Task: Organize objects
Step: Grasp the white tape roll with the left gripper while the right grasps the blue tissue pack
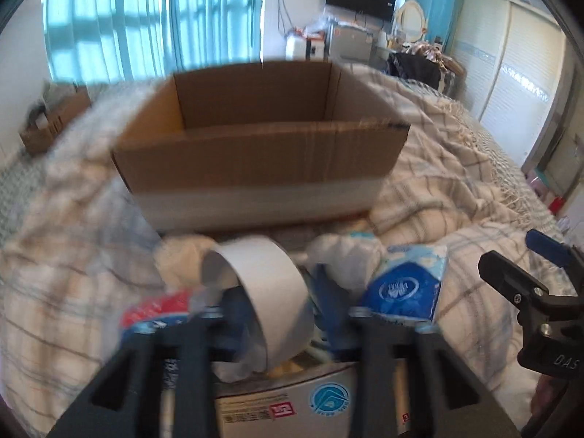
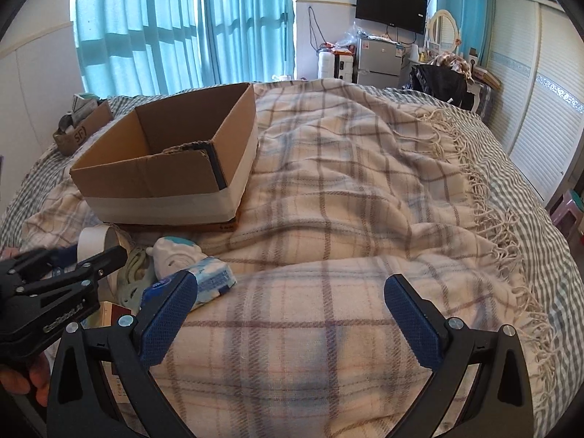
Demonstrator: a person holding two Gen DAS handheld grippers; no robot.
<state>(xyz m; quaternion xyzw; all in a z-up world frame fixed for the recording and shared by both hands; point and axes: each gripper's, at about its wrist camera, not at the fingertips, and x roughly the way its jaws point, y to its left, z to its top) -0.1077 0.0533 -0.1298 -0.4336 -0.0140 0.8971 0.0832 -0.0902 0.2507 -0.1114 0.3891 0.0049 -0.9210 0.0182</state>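
An open, empty cardboard box [image 1: 255, 153] with a white lower band stands on the plaid blanket; it also shows in the right wrist view [image 2: 164, 168]. In front of it lies a pile: a white tape roll [image 1: 270, 292], a blue tissue pack [image 1: 405, 288], a red-and-blue packet [image 1: 160, 310] and a grey box with a blue logo [image 1: 292, 405]. My left gripper [image 1: 281, 321] is closed around the tape roll, which sits between its fingers. My right gripper [image 2: 288, 317] is wide open and empty above the blanket, right of the pile; its left finger overlaps the tissue pack [image 2: 215, 281].
A white shell-shaped object [image 2: 175, 255] and a pale cord [image 2: 135, 273] lie in the pile. A smaller cardboard box [image 2: 80, 127] of items sits at the bed's far left. The plaid blanket [image 2: 346, 200] spreads to the right, its fringe near the bed edge. Wardrobe doors [image 2: 540, 116] stand right.
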